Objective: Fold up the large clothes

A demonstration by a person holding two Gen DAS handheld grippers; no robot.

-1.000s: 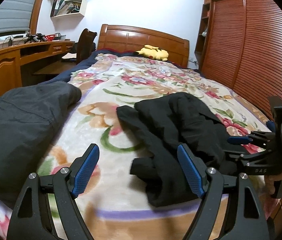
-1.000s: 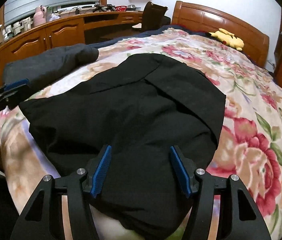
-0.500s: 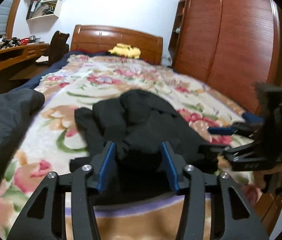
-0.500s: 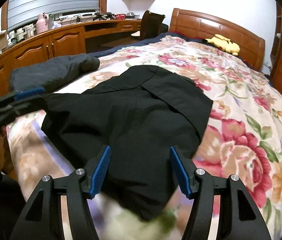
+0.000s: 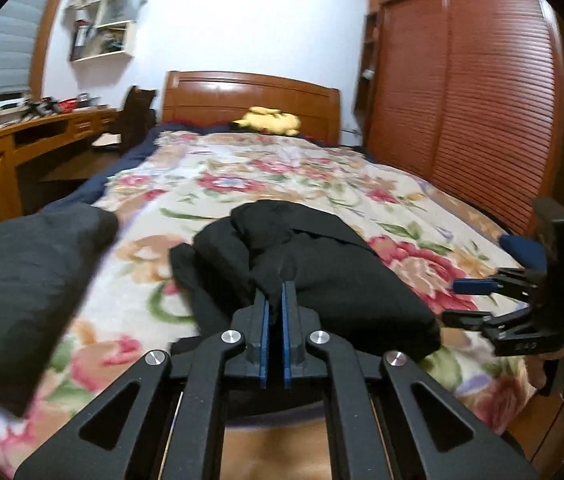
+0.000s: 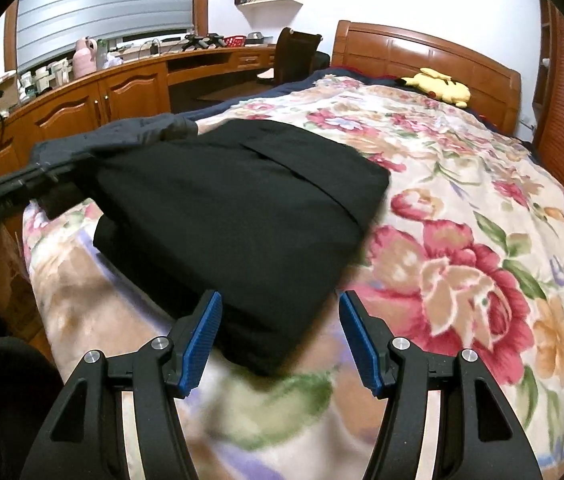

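Pinching the black garment (image 5: 322, 276) at its near edge in my left gripper (image 5: 275, 308), I held my right gripper (image 6: 278, 340) agape just short of its near corner, the cloth's length running leftward between them.

Bed (image 6: 482, 200) with floral blanket (image 6: 462, 272), wooden headboard at far end. Directly on it: black garment (image 6: 242, 208) bunched near the foot, dark grey garment (image 5: 22, 272) along the left edge, yellow plush toy (image 6: 440, 86) by the headboard.
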